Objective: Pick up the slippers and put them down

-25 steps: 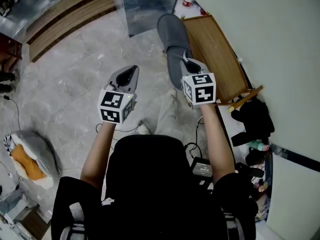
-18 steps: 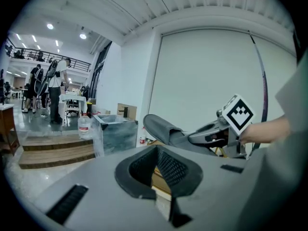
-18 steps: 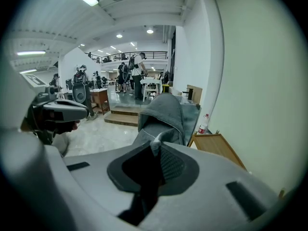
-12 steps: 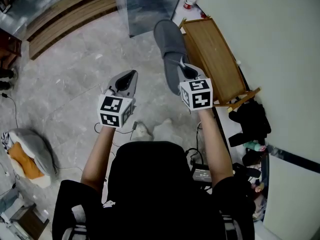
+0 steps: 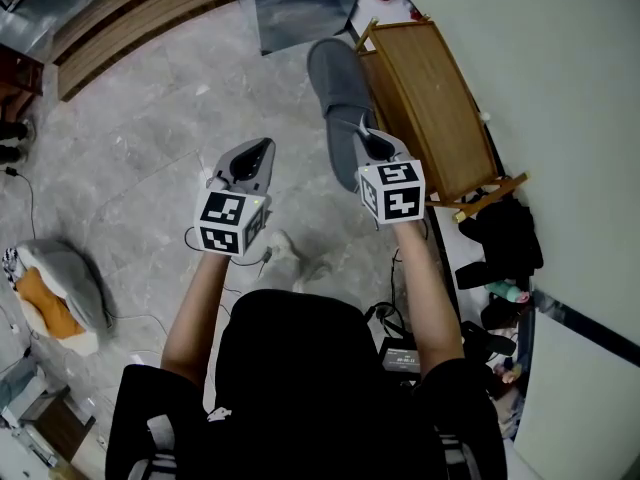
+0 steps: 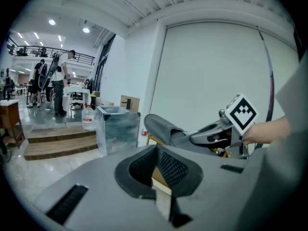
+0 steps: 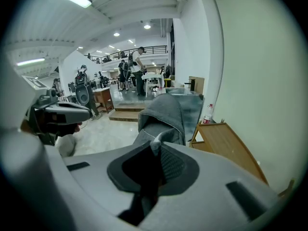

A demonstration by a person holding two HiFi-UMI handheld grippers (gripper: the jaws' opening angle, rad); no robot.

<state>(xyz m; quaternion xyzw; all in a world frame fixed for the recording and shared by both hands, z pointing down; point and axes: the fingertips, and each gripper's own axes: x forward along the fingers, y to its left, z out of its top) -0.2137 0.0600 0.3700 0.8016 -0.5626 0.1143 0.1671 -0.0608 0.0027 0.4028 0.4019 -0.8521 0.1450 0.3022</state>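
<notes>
Left gripper [image 5: 254, 150]: jaws narrowly apart, empty, over floor [image 5: 140, 128].
Right gripper [image 5: 372, 140]: pinching grey slipper [image 5: 338, 83] by thin heel edge, toe jutting far, likely off floor.
Risks: fabric slides out of your shallow bite; toe clips wooden rack [image 5: 425, 98] just right as you lower.

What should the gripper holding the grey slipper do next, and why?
Probably lower it gently toward the floor. The right gripper is shut on the rim of the grey slipper, which seems to hang in the air beside the wooden rack and rests on nothing. It should come down before the gripper lets go.
</notes>
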